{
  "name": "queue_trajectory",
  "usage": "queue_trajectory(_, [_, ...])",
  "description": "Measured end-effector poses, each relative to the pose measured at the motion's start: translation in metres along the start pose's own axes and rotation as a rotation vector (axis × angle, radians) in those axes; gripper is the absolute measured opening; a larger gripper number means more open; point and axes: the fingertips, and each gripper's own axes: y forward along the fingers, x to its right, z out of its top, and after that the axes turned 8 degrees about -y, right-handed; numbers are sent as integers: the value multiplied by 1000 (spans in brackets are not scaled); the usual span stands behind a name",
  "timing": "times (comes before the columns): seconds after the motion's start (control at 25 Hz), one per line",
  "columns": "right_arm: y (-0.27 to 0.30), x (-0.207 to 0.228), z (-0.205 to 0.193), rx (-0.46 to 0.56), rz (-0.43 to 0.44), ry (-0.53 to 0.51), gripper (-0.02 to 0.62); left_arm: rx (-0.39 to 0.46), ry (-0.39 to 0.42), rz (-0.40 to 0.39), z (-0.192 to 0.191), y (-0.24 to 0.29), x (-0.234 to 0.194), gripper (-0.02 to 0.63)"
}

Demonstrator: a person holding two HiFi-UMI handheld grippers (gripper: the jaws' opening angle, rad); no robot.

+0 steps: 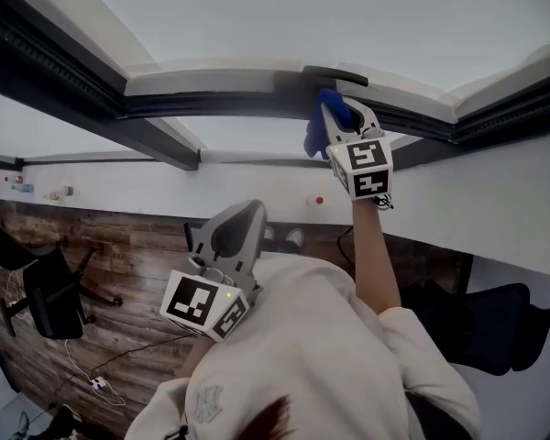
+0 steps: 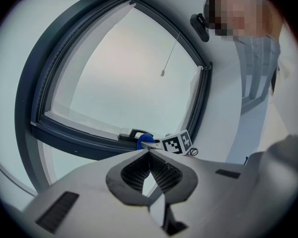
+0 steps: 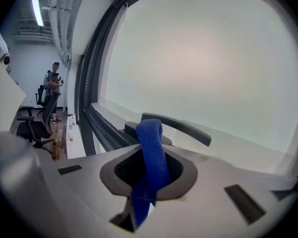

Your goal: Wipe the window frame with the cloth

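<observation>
My right gripper (image 1: 335, 110) is raised to the dark window frame (image 1: 211, 104) and shut on a blue cloth (image 1: 318, 128). The cloth (image 3: 151, 155) sticks out past the jaws in the right gripper view, right in front of the black window handle (image 3: 176, 127). In the left gripper view the cloth (image 2: 144, 140) and the right gripper's marker cube (image 2: 177, 143) sit by the handle (image 2: 133, 133) on the lower frame rail. My left gripper (image 1: 241, 223) is held low near my chest, jaws together with nothing between them (image 2: 149, 153).
A white sill (image 1: 119, 186) runs below the window with small items at its left end. Below are a wood-plank floor (image 1: 119, 273), a black office chair (image 1: 46, 301) and cables. A person stands far off (image 3: 53, 81) beside chairs. A cord pull (image 2: 163, 74) hangs before the pane.
</observation>
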Motion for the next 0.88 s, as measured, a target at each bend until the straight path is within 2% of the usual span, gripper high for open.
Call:
queue_trajectory(0.32, [8, -3, -6, 5, 7, -39, 52, 22, -10, 47, 4, 2, -7, 9])
queue_trajectory(0.88, [-11, 26, -26, -8, -63, 10, 52, -46, 9, -94, -8, 30, 23, 9])
